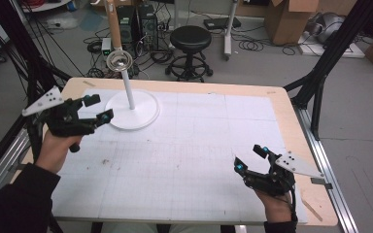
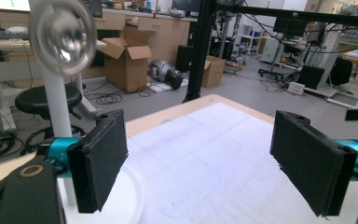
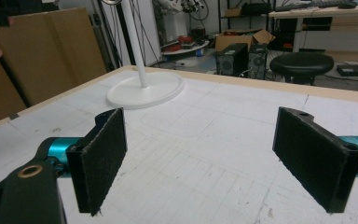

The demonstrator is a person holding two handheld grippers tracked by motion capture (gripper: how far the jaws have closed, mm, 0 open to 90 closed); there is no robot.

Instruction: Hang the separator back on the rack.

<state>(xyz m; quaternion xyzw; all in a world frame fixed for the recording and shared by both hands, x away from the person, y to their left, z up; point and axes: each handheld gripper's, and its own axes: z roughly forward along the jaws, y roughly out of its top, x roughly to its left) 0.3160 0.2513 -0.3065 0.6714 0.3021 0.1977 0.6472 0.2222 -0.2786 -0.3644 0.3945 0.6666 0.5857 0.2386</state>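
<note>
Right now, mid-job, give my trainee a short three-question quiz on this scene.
1. True or false: the left gripper is clamped on the white stand's pole.
2. What sits on top of that pole?
3. Which gripper is nearer the stand's round base: A left, B right?

Key:
1. False; its jaws are open with nothing between them, beside the base.
2. A shiny glass or metal bowl-like piece; exactly what is unclear.
3. A.

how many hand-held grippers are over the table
2: the left hand-held gripper is beside the white stand at the far left, and the right hand-held gripper is at the near right corner.
</note>
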